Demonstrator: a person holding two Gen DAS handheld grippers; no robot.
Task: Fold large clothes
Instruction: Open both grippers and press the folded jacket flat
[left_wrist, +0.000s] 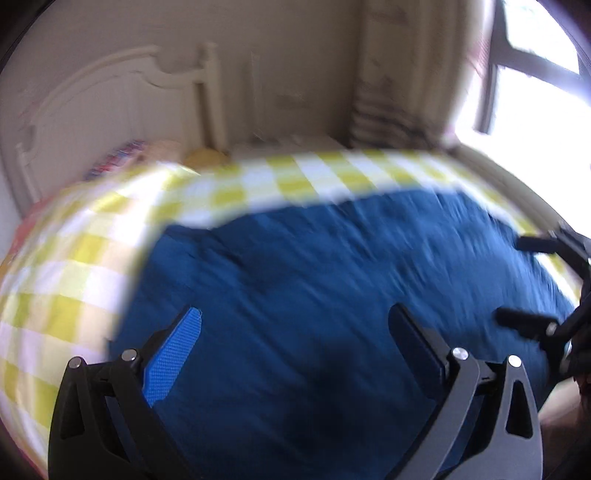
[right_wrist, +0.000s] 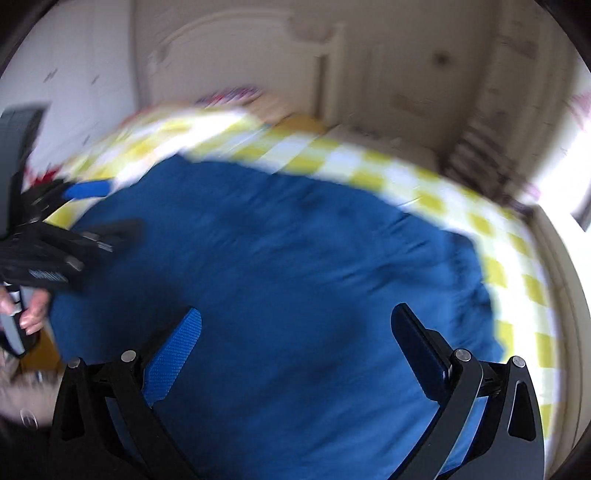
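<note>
A large dark blue garment (left_wrist: 332, 280) lies spread flat on a bed with a yellow and white checked sheet (left_wrist: 74, 258). It also shows in the right wrist view (right_wrist: 280, 266). My left gripper (left_wrist: 295, 317) is open and empty above the garment. My right gripper (right_wrist: 295, 317) is open and empty above the garment too. The right gripper also shows at the right edge of the left wrist view (left_wrist: 517, 280), open. The left gripper shows at the left edge of the right wrist view (right_wrist: 107, 210), open. Both views are blurred by motion.
A white headboard (left_wrist: 110, 96) stands at the far end of the bed, with colourful pillows (left_wrist: 122, 155) under it. A bright window (left_wrist: 535, 92) is at the right. The checked sheet (right_wrist: 517, 280) borders the garment on the far and right sides.
</note>
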